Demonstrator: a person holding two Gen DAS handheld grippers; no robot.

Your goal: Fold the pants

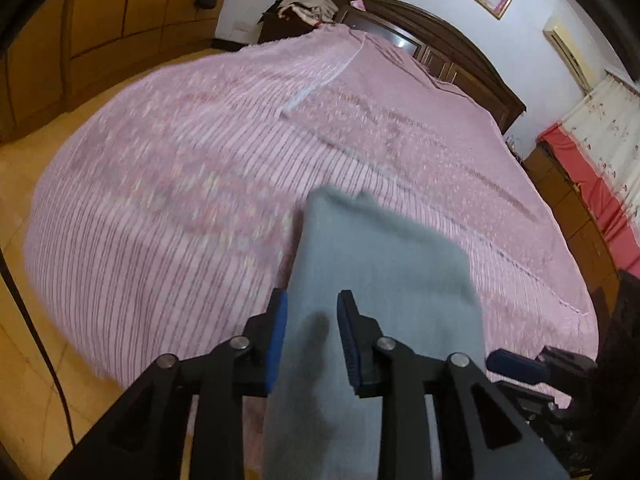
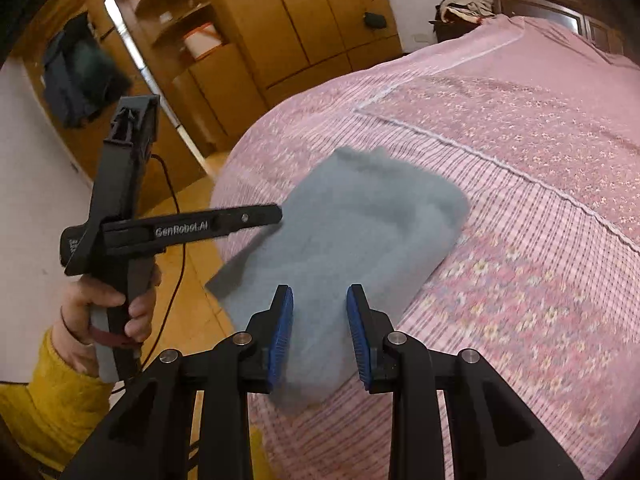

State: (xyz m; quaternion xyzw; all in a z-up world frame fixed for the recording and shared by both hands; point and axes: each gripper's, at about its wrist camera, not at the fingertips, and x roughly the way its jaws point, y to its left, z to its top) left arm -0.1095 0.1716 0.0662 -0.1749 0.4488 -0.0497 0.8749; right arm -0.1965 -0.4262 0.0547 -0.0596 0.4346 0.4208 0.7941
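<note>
The grey pants (image 2: 352, 232) are lying folded in a thick bundle near the corner of the bed (image 2: 520, 184), on the pink bedspread with stripes and small flowers. In the left wrist view the left gripper (image 1: 312, 332) is standing over one end of the pants (image 1: 384, 264); its blue pads (image 1: 278, 340) are apart and the cloth is passing between them, but it is not clear whether the pads are pressing on it. In the right wrist view the right gripper (image 2: 320, 332) is also partly spread, with the near edge of the bundle between its fingers; the left pad is touching the fabric, while a narrow gap is showing at the right pad, so a real pinch cannot be told. The left gripper (image 2: 276, 214) is appearing from the side there, reaching the far edge of the pants, and a hand (image 2: 108, 308) with a yellow sleeve (image 2: 48, 404) is holding its handle. A wooden wardrobe (image 2: 288, 20) is standing behind the bed.
</note>
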